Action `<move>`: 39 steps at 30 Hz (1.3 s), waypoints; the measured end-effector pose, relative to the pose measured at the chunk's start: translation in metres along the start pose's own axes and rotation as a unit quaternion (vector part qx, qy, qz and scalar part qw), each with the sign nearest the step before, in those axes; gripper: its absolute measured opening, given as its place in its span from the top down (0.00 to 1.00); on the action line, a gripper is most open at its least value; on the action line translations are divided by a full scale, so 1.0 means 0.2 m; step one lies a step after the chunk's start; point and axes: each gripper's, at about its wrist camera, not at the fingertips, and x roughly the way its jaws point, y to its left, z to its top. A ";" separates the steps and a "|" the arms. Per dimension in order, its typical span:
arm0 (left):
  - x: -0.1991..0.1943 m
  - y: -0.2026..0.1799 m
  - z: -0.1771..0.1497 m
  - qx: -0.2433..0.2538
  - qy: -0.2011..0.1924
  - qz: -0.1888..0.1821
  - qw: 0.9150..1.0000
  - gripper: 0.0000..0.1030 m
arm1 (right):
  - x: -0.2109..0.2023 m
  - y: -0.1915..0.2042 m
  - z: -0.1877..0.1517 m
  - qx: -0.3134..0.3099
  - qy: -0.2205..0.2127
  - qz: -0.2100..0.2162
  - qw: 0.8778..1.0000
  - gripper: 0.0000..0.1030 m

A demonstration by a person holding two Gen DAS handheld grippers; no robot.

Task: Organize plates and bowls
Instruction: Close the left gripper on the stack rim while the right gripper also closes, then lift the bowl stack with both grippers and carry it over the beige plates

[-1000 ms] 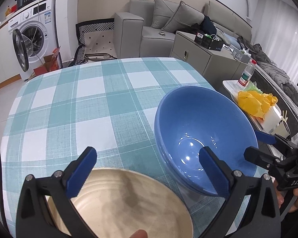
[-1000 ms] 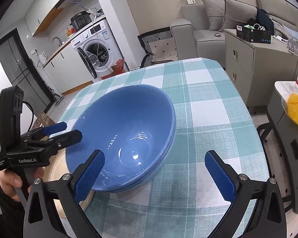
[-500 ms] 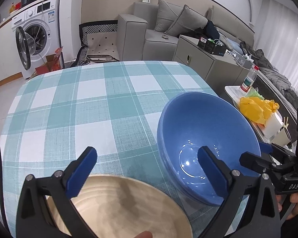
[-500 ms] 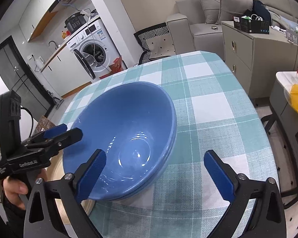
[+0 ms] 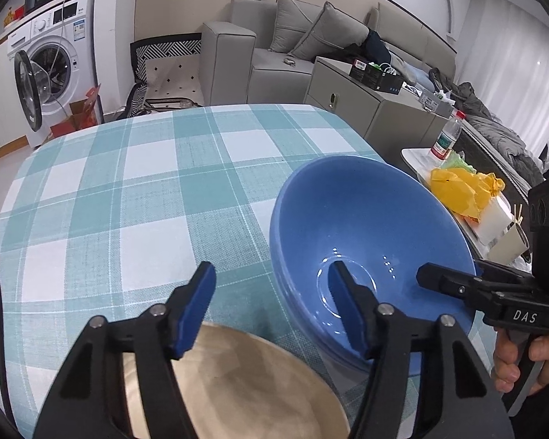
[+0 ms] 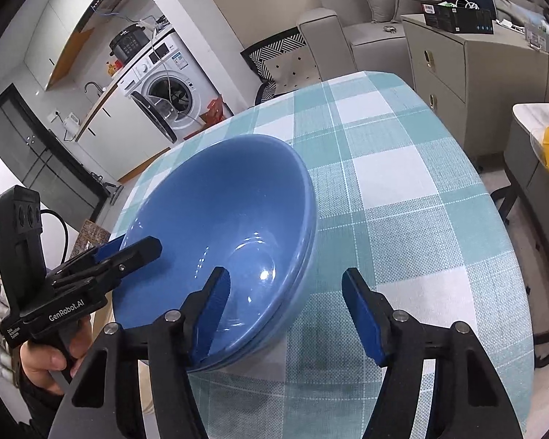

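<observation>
Here, glossy round blue bowl (image 5: 366,241), woven checked tablecloth (image 5: 128,201)

I see a glossy mid-blue bowl (image 5: 369,241), same blue inside and out, with a second matching blue rim nested just under it. Tablecloth (image 5: 128,197) is teal-and-white check with thin white lines through the teal squares. Plate (image 5: 245,384) is beige-tan with a darker brownish smudge across it. My left gripper (image 5: 271,298) is black with blue pads; right gripper (image 6: 287,309) the same black frame, blue pads. Washing machine (image 5: 51,69) white with a dark door. Sofa (image 5: 274,55) grey, cushions grey. Yellow bag (image 5: 461,192) off to the side; bottle (image 5: 446,139) has a red cap.
</observation>
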 end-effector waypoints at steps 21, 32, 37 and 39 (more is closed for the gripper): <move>0.03 -0.08 -0.02 0.013 0.017 -0.022 1.000 0.70 | 0.00 0.05 -0.01 -0.019 -0.005 -0.006 1.000 0.57; 0.03 -0.09 -0.02 0.015 0.012 -0.016 1.000 0.73 | 0.00 0.06 -0.02 -0.034 -0.007 -0.018 0.999 0.57; 0.03 -0.09 -0.02 0.018 0.012 -0.014 1.000 0.73 | -0.01 0.06 -0.02 -0.030 -0.007 -0.015 0.999 0.57; 0.02 -0.10 -0.02 0.019 0.010 -0.012 1.000 0.73 | -0.02 0.06 -0.02 -0.033 -0.008 -0.016 0.999 0.57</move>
